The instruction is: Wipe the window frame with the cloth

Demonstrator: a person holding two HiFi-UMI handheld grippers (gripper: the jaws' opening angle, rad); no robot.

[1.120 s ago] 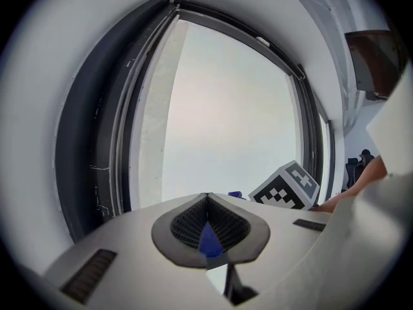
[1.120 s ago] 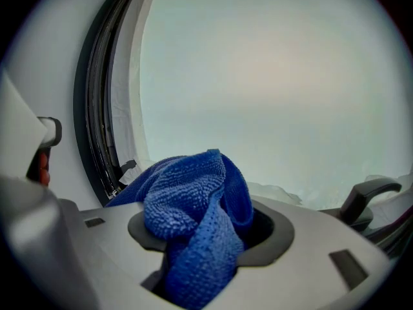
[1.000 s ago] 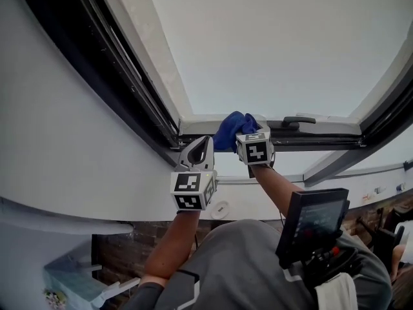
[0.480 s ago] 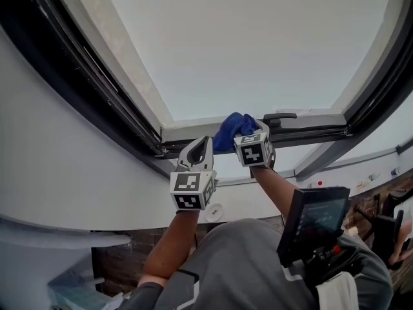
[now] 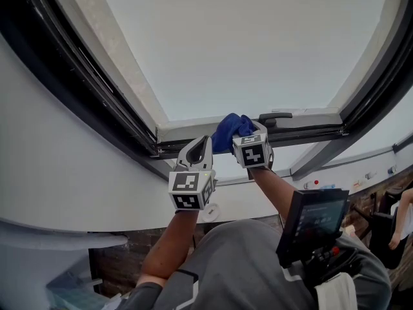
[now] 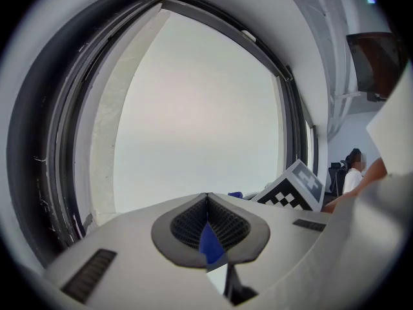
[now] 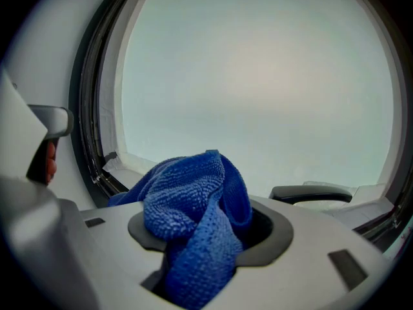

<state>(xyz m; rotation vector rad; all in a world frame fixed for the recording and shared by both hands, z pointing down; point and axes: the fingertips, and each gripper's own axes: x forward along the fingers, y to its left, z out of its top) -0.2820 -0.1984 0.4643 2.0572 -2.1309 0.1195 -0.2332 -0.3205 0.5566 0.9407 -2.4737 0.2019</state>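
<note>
A blue cloth (image 5: 227, 132) is bunched against the pale lower rail of the window frame (image 5: 184, 130), near its left corner. My right gripper (image 5: 249, 129) is shut on the cloth and holds it to the rail, left of the black window handle (image 5: 275, 117). In the right gripper view the cloth (image 7: 193, 205) spills out of the right gripper (image 7: 208, 230), with the handle (image 7: 311, 192) beyond it. My left gripper (image 5: 204, 141) is shut, just below the rail and left of the cloth. In the left gripper view the left gripper (image 6: 207, 203) has its pads together and points at the glass.
Dark seals of the window frame (image 5: 84, 76) run up the left side, and another dark bar (image 5: 322, 160) slants down on the right. A black screen device (image 5: 313, 218) hangs at the chest of the person holding the grippers. Another person (image 5: 403, 215) is at the far right edge.
Relative to the frame, the right gripper and cloth have slid a little right along the lower rail toward the handle. The left gripper has kept beside them, still shut.
</note>
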